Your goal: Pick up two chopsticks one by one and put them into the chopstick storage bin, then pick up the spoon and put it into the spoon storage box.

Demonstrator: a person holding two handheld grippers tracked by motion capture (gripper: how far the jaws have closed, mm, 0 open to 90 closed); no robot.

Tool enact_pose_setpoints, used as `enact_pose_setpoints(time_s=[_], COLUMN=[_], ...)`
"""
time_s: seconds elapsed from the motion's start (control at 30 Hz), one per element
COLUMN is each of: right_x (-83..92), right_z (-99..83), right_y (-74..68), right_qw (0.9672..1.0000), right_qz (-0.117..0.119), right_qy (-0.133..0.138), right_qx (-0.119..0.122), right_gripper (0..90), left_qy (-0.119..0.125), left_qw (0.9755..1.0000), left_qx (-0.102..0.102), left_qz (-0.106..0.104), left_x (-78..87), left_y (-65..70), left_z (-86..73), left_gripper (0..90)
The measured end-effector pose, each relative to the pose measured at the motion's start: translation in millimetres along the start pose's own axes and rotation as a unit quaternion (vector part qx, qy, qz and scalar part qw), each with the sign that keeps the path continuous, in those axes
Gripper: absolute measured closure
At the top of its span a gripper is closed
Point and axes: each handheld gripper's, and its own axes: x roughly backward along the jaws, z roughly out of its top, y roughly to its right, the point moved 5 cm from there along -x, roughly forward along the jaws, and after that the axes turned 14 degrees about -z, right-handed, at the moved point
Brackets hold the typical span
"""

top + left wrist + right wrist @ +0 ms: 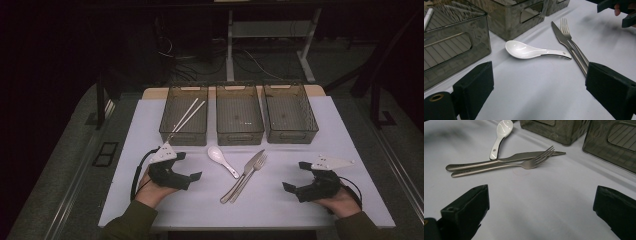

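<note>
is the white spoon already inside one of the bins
No, the white spoon lies on the table in front of the middle bin, beside the knife and fork.

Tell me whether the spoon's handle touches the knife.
Touching. In the right gripper view the end of the white spoon's handle rests against the knife; the left gripper view shows no gap there.

Lab or workshop: covered table (150, 200) on dark floor, desk legs (230, 45) and loose cables (250, 60) beyond.
</note>
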Motion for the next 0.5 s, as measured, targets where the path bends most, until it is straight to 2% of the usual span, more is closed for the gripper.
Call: enact_pose_setpoints(time_s=[0.17,0.5], right_x=[0.4,-1.3], right_z=[-0.4,0.0], right_y=[0.7,-0.2], right_qw=[1.0000,1.0000], right_qz=[-0.002,-0.001], right_qy=[0.000,-0.004], right_qx=[-0.002,-0.001], right_gripper=[0.5,0.5], left_qy=[-0.003,-0.022], left_qw=[1.0000,0.9997], left_qx=[0.005,-0.003], left_qz=[0.001,-0.009], left_x=[-1.9,-12.8], left_y=[-1.4,-3.4], left_z=[-1.2,1.6], left_gripper=[1.2,2.5])
